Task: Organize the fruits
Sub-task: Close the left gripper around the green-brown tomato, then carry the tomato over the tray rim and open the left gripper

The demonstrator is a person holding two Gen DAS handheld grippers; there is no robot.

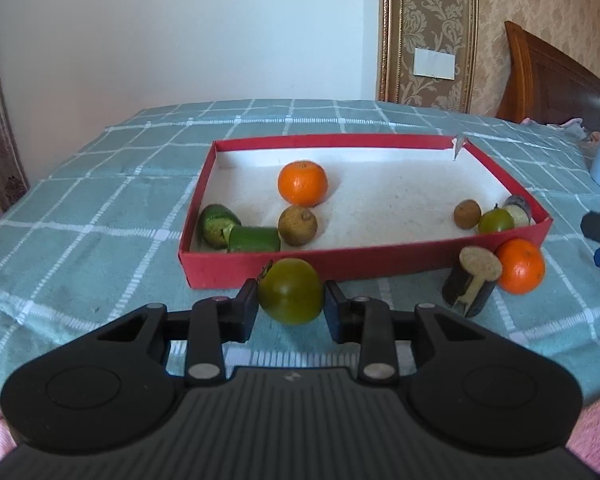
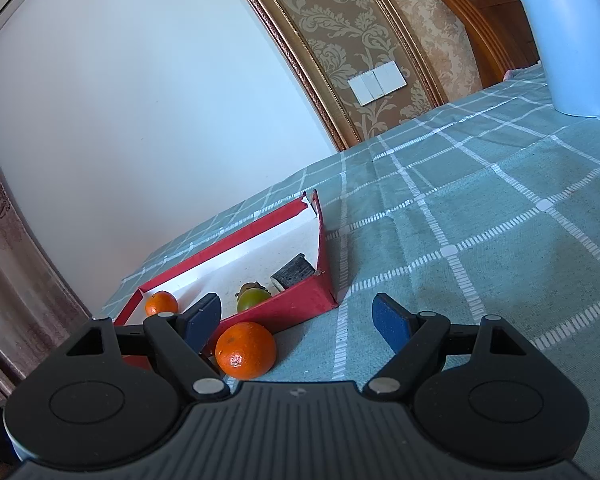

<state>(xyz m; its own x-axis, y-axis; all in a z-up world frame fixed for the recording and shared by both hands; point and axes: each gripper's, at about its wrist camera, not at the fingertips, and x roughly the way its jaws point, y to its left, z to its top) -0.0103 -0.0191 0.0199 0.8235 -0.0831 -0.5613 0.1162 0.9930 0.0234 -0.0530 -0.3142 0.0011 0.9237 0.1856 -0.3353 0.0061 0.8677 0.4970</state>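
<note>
Tabletop (image 1: 100, 184) w/ green checked cloth. White kettle (image 2: 560, 40) far right. Red box (image 1: 364, 264) mid-cloth: holds orange, 2 brown fruits, green pieces, small green fruit in right corner. Left gripper (image 1: 291, 300) pinching green fruit (image 1: 290, 292) just in front of box's near wall. Right gripper (image 2: 296, 324) spread, empty; loose orange (image 2: 246, 350) near its left finger, outside box.
</note>
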